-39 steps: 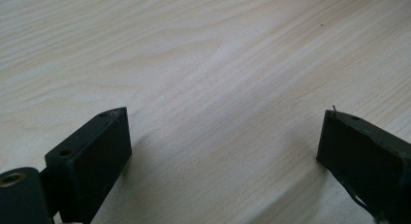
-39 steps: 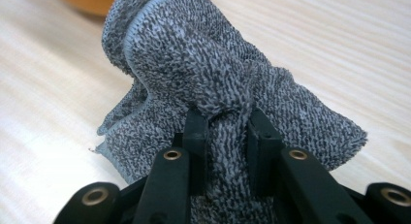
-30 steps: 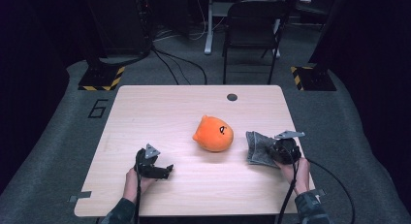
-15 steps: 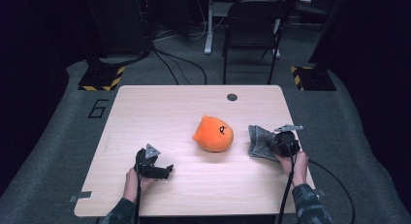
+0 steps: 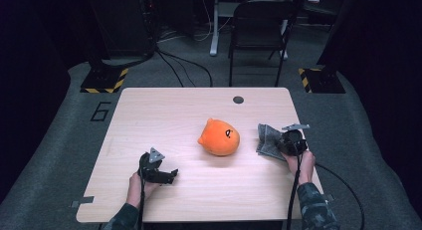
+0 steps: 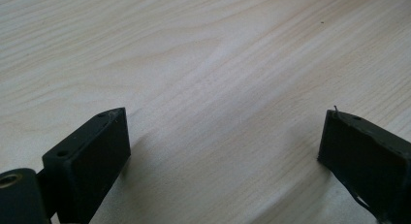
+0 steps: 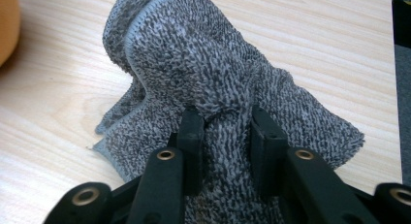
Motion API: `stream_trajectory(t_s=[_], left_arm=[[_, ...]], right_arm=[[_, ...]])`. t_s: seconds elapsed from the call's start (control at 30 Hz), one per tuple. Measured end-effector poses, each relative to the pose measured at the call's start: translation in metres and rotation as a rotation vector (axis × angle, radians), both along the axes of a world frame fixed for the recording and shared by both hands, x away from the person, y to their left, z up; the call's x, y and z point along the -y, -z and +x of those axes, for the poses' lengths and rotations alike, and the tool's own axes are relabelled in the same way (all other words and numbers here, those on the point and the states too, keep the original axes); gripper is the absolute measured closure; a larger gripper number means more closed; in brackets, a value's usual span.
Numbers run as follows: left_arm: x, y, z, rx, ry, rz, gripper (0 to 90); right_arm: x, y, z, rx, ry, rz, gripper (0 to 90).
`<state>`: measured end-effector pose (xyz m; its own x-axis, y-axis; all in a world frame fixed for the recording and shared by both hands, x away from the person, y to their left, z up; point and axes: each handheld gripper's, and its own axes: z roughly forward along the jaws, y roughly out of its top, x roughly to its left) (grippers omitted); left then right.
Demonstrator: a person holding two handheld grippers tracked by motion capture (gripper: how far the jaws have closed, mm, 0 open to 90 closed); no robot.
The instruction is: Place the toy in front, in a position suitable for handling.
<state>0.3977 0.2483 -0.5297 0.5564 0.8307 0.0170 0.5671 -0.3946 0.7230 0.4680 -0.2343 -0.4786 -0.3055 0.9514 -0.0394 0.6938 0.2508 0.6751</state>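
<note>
- Pinching a fold of the grey cloth (image 7: 208, 78), the right gripper (image 7: 227, 120) sits at the right edge of the high view; its jaws have just been opening a little, yet a ridge of terry is bunched between them and the pads press on it.
- That cloth (image 5: 269, 139) lies crumpled at the right side of the tabletop (image 5: 164, 115), just right of the orange plush toy (image 5: 219, 137), apart from it.
- From the right gripper (image 5: 281, 142) the cloth spreads up and to the left in the frame, toward the toy; its peak stands above the jaws in the right gripper view.
- Down at lower left, the left gripper (image 5: 170, 174) rests with jaws spread wide over bare wood, nothing between them.
- Right hand is far nearer; the left is well apart, across the toy.
</note>
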Motion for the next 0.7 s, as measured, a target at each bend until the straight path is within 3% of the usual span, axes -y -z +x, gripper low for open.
stream_trajectory(t_s=[0.07, 0.23, 0.27, 0.3, 0.37, 0.4, 0.6, 0.7], left_arm=[[0.000, 0.000, 0.000, 0.000, -0.001, -0.001, 4.2], [0.000, 0.000, 0.000, 0.000, 0.001, 0.000, 4.2], [0.000, 0.000, 0.000, 0.000, 0.001, 0.000, 4.2], [0.000, 0.000, 0.000, 0.000, 0.001, 0.000, 4.2], [0.000, 0.000, 0.000, 0.000, 0.002, 0.000, 4.2], [0.000, 0.000, 0.000, -0.001, 0.003, -0.001, 4.2], [-0.001, -0.001, 0.001, -0.008, 0.007, -0.004, 4.3], [-0.002, -0.005, 0.003, -0.027, 0.009, -0.044, 5.3]], right_arm=[[0.000, 0.001, 0.001, 0.000, 0.000, 0.000, 68.6], [0.000, 0.010, 0.006, -0.025, 0.002, -0.030, 52.2], [0.000, 0.010, 0.006, -0.025, 0.002, -0.030, 52.2], [0.001, 0.012, 0.006, -0.038, 0.027, -0.021, 44.3], [0.002, 0.013, 0.007, -0.034, 0.023, -0.026, 41.2], [0.003, 0.014, 0.007, -0.038, 0.040, -0.019, 34.6], [0.002, 0.013, 0.005, -0.032, 0.019, -0.003, 25.5], [0.000, 0.011, 0.004, -0.035, 0.003, 0.012, 21.7]])
